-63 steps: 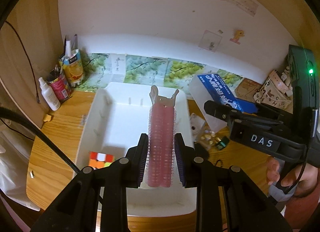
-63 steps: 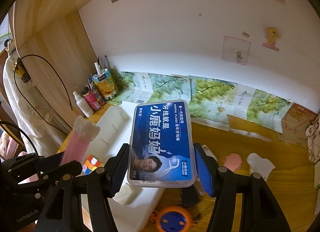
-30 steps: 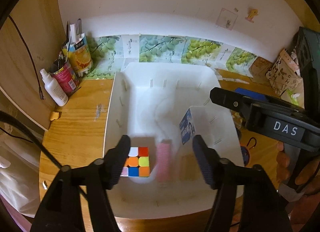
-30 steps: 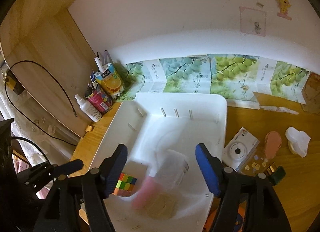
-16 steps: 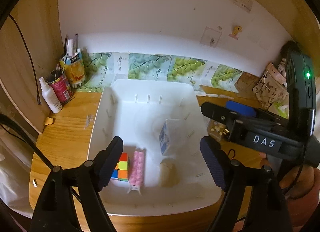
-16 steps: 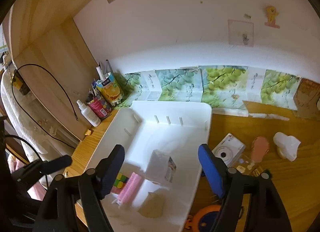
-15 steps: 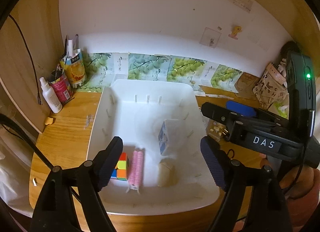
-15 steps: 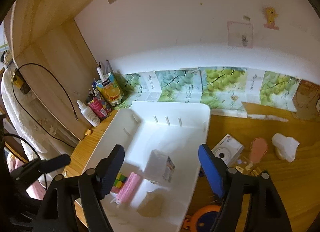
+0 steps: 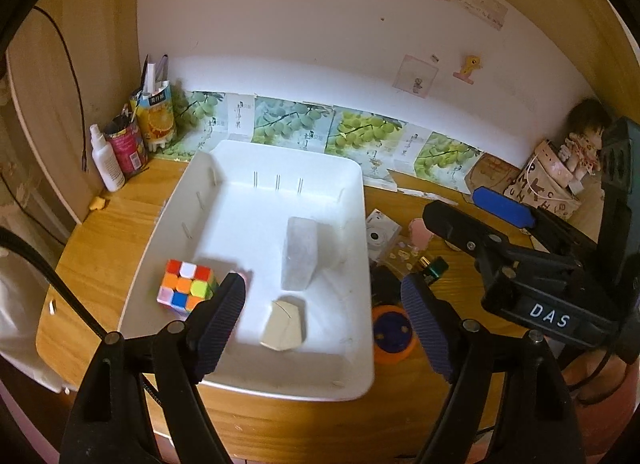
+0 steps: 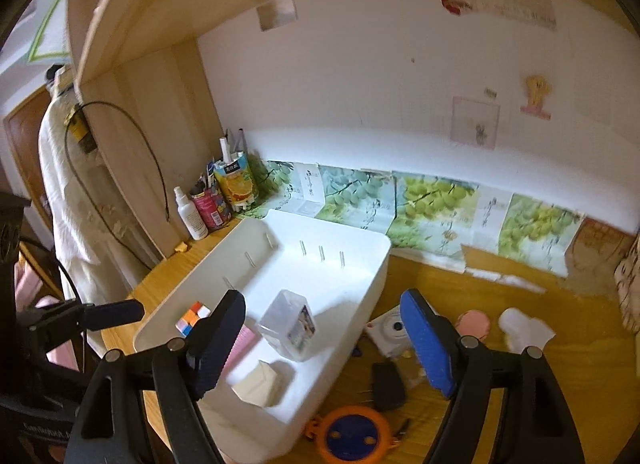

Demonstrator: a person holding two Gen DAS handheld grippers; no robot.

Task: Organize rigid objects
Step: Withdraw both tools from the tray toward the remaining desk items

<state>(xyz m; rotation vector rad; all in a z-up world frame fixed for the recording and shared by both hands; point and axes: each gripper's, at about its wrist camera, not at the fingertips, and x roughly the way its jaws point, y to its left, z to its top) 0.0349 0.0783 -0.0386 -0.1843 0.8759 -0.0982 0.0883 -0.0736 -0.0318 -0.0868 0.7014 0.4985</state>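
A white bin (image 9: pixel 352 180) (image 10: pixel 380 248) stands on the wooden desk. In it lie a colour cube (image 9: pixel 185 283) (image 10: pixel 192 318), a clear floss box (image 9: pixel 299 258) (image 10: pixel 290 324), a beige block (image 9: pixel 282 324) (image 10: pixel 256 384) and a pink hair roller (image 10: pixel 240 338), mostly hidden behind my fingers. My left gripper (image 9: pixel 322 320) is open and empty above the bin's near edge. My right gripper (image 10: pixel 322 338) is open and empty above the bin's right side; it also shows in the left wrist view (image 9: pixel 476 208).
Right of the bin lie a small white camera (image 9: pixel 378 230) (image 10: pixel 390 330), an orange and blue round item (image 9: pixel 392 334) (image 10: pixel 352 434), a black item (image 10: pixel 386 386), a pink piece (image 10: pixel 474 322) and a white piece (image 10: pixel 524 328). Bottles and cartons (image 9: pixel 134 140) stand at the back left.
Both grippers let go of the pink roller and the floss box into the bin, opened, and drew back. In the last half second both views shifted a little to the right.
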